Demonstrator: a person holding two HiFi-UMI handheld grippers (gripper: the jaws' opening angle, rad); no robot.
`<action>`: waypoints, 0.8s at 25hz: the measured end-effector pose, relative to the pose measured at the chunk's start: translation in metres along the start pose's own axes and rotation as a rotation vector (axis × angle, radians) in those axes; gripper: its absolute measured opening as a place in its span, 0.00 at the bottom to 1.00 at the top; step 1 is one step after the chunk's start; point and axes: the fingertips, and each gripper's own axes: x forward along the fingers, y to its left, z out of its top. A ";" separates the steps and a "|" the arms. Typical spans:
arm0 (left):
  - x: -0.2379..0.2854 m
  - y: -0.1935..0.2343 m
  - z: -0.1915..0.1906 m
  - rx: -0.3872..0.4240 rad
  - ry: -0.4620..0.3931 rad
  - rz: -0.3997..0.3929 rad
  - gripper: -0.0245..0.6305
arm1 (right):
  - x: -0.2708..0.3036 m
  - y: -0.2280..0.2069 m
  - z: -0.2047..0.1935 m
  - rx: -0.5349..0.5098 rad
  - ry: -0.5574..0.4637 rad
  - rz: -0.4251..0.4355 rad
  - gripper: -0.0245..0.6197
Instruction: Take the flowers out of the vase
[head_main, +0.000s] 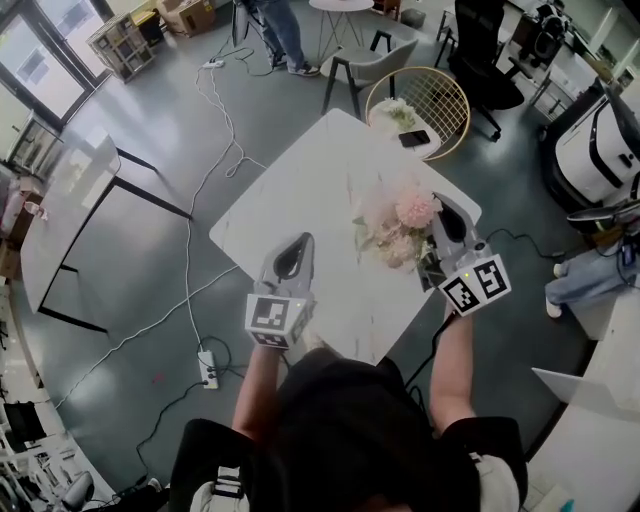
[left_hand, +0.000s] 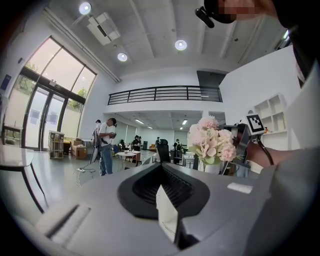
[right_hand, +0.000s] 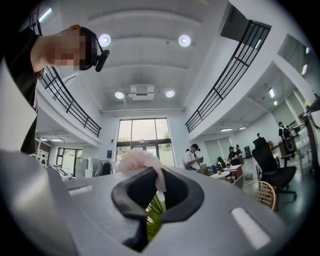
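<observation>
Right gripper (head_main: 441, 212), closest in, has its jaws closed round the green stems of the pink flowers (head_main: 400, 225), near the white table's (head_main: 300, 190) right corner. The bunch looks to be sitting in the vase (left_hand: 213, 168), so I'd say the lift is not yet begun. I can see nothing else in the vase. Left gripper (head_main: 297, 247) hovers by the near edge, jaws together, empty.

This is looking like an open office hall: a balcony railing (left_hand: 165, 93) is running along the upper floor, tall glass doors (right_hand: 144, 145) are letting daylight in, office chairs (head_main: 487, 55) and tables (head_main: 340, 4) are standing about, and cables (head_main: 188, 280) are trailing across the floor (head_main: 130, 250).
</observation>
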 end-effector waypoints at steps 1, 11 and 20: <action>0.002 -0.004 0.000 0.000 0.001 -0.009 0.05 | -0.005 -0.002 -0.001 0.002 0.003 -0.011 0.04; 0.017 -0.037 -0.005 -0.008 0.018 -0.096 0.05 | -0.058 -0.019 -0.010 0.007 0.014 -0.118 0.05; 0.035 -0.077 -0.017 0.004 0.020 -0.187 0.05 | -0.105 -0.040 -0.030 0.010 0.046 -0.207 0.05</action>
